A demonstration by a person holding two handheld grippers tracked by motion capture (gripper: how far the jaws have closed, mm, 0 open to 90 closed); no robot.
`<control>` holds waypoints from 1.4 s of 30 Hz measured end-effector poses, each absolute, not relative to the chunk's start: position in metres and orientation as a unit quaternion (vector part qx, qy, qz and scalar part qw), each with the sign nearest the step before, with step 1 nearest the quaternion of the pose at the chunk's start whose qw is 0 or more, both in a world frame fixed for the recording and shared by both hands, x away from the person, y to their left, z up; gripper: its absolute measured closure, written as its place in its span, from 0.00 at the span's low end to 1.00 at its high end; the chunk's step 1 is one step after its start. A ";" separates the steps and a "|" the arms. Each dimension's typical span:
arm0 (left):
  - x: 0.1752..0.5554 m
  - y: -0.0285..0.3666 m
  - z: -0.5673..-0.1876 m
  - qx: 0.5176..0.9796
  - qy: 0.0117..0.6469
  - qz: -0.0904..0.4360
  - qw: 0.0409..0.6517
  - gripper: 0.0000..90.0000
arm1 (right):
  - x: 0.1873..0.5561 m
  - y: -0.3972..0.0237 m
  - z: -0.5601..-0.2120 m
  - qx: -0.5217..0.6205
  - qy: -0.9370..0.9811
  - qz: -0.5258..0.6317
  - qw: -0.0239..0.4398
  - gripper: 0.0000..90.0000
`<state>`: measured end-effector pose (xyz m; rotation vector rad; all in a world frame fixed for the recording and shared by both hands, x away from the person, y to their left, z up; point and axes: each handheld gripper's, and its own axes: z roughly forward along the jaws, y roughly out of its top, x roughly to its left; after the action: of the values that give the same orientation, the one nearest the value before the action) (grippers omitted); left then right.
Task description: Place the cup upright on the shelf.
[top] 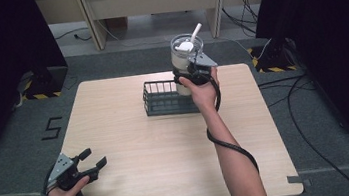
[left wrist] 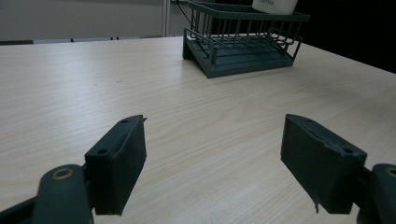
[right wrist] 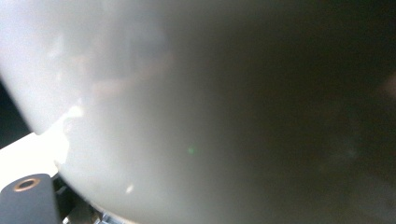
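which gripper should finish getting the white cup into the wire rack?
Right. The right gripper is already clamped on the white cup, holding it over the rack. The left gripper is open and holds nothing, at the table's near left corner, far from the rack.

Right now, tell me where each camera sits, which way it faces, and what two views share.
High view: above the person's side, looking forward and down on the table; both forearms show, left tool open, right tool gripping the white container above the wire basket.
Left gripper view: low over the table, facing the wire basket between its own parted jaws.
Right gripper view: pressed against the white container, blurred.
Shared: high and left gripper views both show basket and table.
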<state>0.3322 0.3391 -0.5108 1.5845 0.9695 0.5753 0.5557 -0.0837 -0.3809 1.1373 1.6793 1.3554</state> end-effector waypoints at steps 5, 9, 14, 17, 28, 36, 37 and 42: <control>0.332 0.339 -0.511 0.674 0.411 0.244 0.564 0.24 | 0.558 -0.082 -0.385 0.440 0.649 0.519 0.340 0.12; 0.332 0.339 -0.511 0.674 0.411 0.244 0.564 0.24 | 0.560 -0.081 -0.389 0.441 0.653 0.515 0.338 0.12; 0.332 0.339 -0.511 0.674 0.411 0.244 0.564 0.24 | 0.561 -0.080 -0.396 0.445 0.654 0.511 0.335 0.12; 0.332 0.339 -0.511 0.674 0.411 0.244 0.563 0.24 | 0.562 -0.079 -0.399 0.446 0.657 0.508 0.334 0.12; 0.332 0.339 -0.511 0.674 0.410 0.243 0.565 0.24 | 0.564 -0.077 -0.407 0.448 0.662 0.501 0.333 0.12; 0.332 0.339 -0.511 0.673 0.410 0.243 0.565 0.24 | 0.565 -0.075 -0.414 0.447 0.667 0.497 0.327 0.12; 0.332 0.339 -0.511 0.673 0.410 0.243 0.565 0.24 | 0.566 -0.075 -0.414 0.447 0.668 0.497 0.327 0.12; 0.332 0.339 -0.510 0.674 0.409 0.243 0.565 0.24 | 0.566 -0.075 -0.419 0.448 0.670 0.494 0.327 0.12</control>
<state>0.3319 0.3390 -0.5105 1.5849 0.9632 0.5713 0.5662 -0.0748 -0.4185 1.1725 1.7548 1.2932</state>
